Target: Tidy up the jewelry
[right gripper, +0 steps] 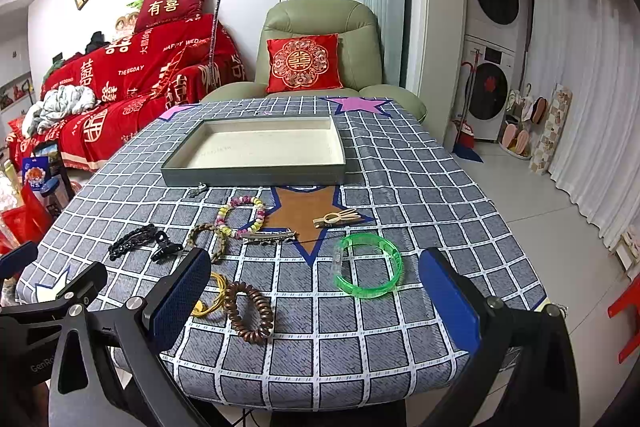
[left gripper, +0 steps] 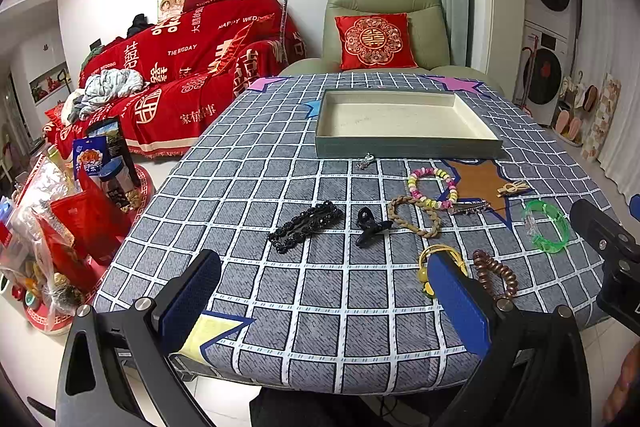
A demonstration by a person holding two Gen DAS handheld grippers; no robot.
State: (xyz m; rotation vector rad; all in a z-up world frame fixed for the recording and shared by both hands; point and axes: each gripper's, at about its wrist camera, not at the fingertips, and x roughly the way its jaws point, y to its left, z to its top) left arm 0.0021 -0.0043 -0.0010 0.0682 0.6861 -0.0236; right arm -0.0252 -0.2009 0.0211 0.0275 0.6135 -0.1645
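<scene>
Nothing has been sorted yet, as far as these views show: the tray [right gripper: 256,147] at the far side of the table [right gripper: 440,187] is bare inside, and every piece of jewelry lies loose on the checked cloth in front of it. Going from the left, the black beaded bracelet [left gripper: 306,225] lies stretched out, with the black claw clip [left gripper: 370,225] just beside it. A small silver piece [left gripper: 365,162], too small to name with confidence, sits close to the tray's near wall. Next comes the braided tan bracelet [left gripper: 416,217], touching or overlapping the pastel bead bracelet [left gripper: 434,187], and a silver hair clip [right gripper: 268,237] lies just to their right. Nearer the table's front edge are the yellow bracelet [right gripper: 212,301] and the brown coil bracelet [right gripper: 250,311], touching each other. A beige clip [right gripper: 338,218] rests on the brown star patch, and the green bangle [right gripper: 368,269] lies furthest right. The left gripper [left gripper: 324,307] hovers at the near edge with its jaws spread wide and nothing between them; the right gripper [right gripper: 316,301] is likewise spread and empty, the green bangle and brown coil in the space ahead of it. So the whole job remains: each piece still needs lifting into the tray.
</scene>
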